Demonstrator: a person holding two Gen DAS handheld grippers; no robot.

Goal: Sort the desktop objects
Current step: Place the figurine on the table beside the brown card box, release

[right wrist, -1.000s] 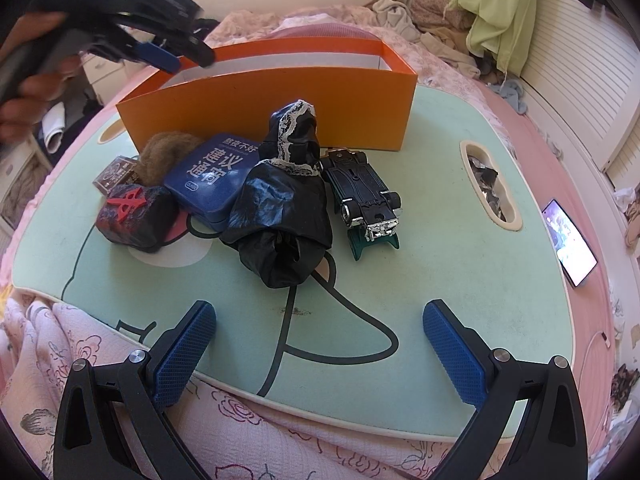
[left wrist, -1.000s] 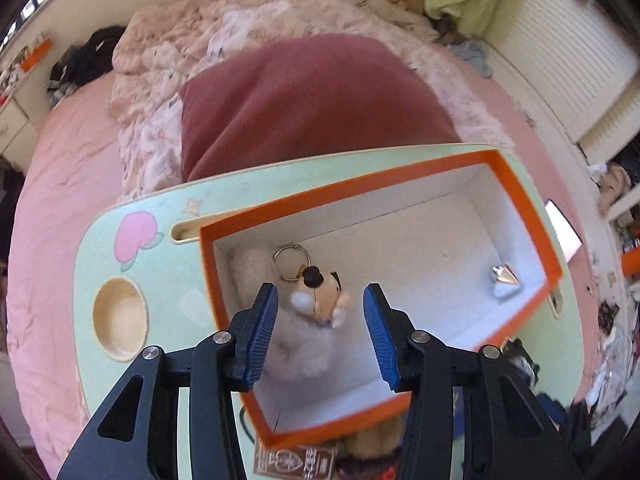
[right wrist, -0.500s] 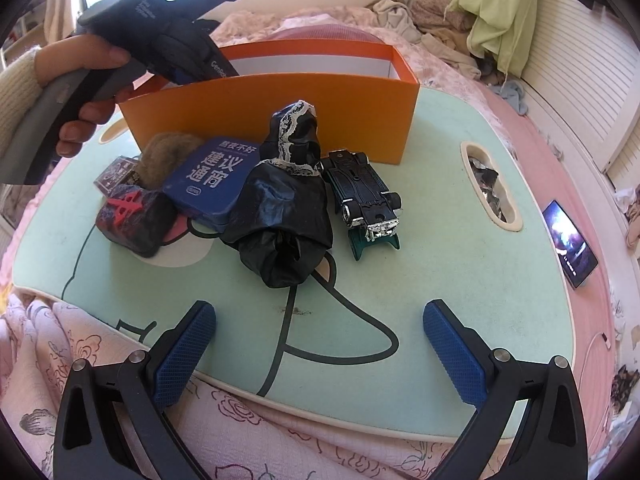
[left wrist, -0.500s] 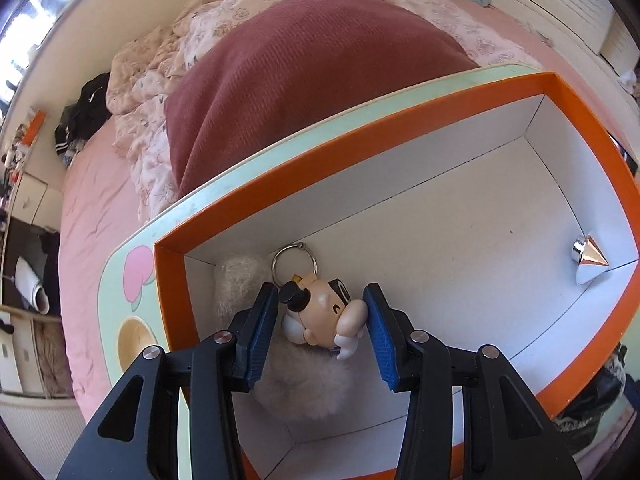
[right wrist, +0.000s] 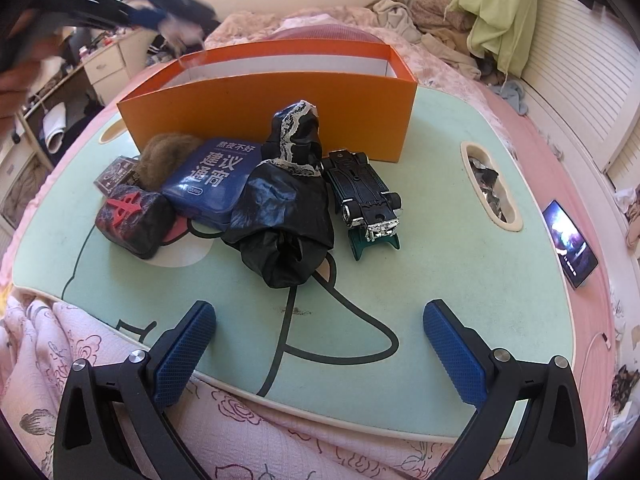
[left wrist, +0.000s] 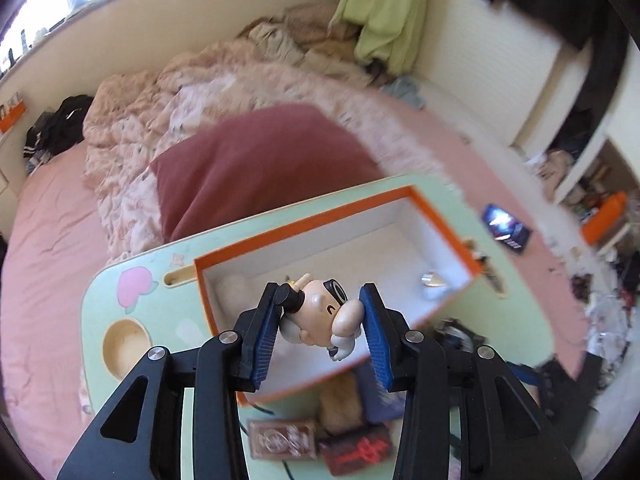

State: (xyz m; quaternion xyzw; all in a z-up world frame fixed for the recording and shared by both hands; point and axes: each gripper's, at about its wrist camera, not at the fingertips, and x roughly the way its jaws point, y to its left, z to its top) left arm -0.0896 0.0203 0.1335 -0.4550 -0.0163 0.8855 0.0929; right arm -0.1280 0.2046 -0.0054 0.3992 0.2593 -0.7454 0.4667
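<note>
We see the open orange cardboard box (right wrist: 280,96) on the mint-green lap table (right wrist: 460,248), behind the black toy car (right wrist: 366,196).

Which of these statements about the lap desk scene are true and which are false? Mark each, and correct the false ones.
1. The left gripper is shut on a small figurine. True.
2. The right gripper holds the toy car. False: its jaws stand open and empty, and the toy car lies on the desk.
3. The orange box stands behind the clutter in the right wrist view. True.
4. The blue tin lies inside the box. False: it lies on the desk in front of the box.
5. A small metal cone lies in the box. True.
</note>
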